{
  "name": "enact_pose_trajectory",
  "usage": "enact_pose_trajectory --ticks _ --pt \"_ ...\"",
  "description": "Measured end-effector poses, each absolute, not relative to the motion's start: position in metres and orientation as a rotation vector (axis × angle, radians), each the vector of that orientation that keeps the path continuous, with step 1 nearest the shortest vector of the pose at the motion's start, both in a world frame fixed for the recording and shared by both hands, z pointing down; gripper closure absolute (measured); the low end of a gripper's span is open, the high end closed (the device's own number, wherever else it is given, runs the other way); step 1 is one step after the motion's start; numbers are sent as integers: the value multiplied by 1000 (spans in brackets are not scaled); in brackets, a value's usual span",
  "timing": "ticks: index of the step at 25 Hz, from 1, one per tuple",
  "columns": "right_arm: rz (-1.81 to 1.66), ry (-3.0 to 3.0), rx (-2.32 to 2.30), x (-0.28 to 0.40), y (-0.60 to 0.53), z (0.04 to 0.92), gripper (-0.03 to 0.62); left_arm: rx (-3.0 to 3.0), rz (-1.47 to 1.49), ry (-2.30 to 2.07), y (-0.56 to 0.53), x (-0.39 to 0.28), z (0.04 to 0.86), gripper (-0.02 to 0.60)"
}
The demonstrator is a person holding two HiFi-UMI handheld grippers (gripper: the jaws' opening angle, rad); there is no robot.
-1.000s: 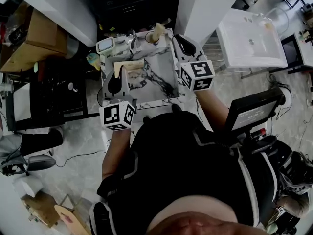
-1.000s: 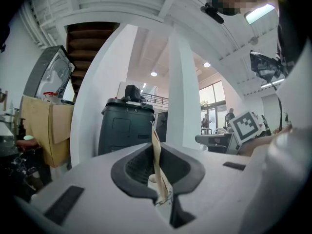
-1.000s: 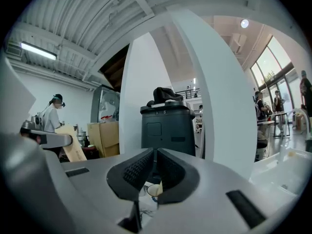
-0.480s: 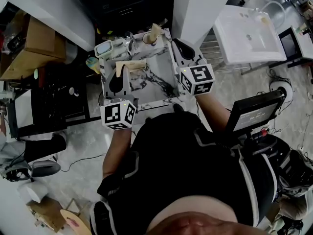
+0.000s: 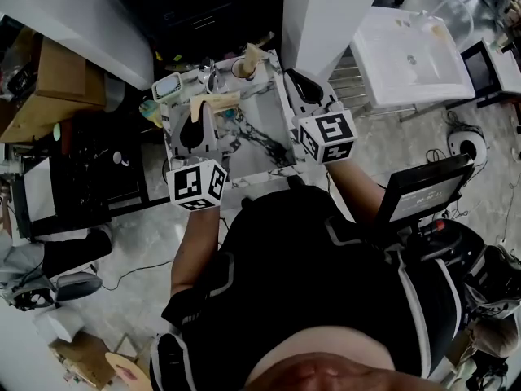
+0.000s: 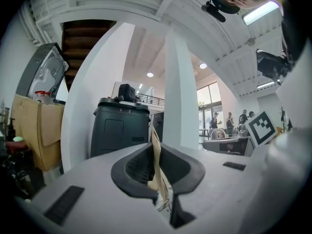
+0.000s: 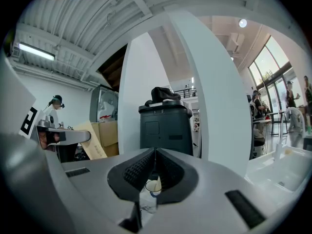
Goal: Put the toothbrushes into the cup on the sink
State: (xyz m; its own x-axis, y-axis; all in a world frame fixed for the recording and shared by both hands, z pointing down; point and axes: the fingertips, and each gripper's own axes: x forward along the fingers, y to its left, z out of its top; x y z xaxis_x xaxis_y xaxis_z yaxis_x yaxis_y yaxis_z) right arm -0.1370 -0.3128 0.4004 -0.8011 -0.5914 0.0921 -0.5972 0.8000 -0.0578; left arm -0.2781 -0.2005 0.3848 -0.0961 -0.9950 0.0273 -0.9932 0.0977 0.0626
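The toothbrush [image 6: 157, 165] – thin, light, stiff, likely to swivel unless pinched mid-handle – is clamped in the left gripper's [image 6: 157, 152] jaws above the marbled sink [image 5: 260, 141]. The cup [image 5: 242, 66] at the far edge holds another. The right gripper's [image 7: 155, 167] jaws are closed, empty. A tap [image 5: 209, 75] beside the cup may crowd the approach.

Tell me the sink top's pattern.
Sink top: white marble, dark veins; clearest in head view.

Head view dim, shadowy; gripper views bright under ceiling strips [image 6: 261, 12], edges curved.
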Motion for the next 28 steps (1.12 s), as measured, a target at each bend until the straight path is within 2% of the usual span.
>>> enact_pose_trajectory --ticks 9,17,28 --pt "175 -2883 947 -123 -328 419 566 1968 -49 -2324 -252 -290 401 543" --pt "217 -2849 959 -112 -349 445 566 1930 80 -2463 -305 -299 428 543" --pt "230 -2846 890 -113 -353 463 565 1828 131 -2434 -336 -305 477 543"
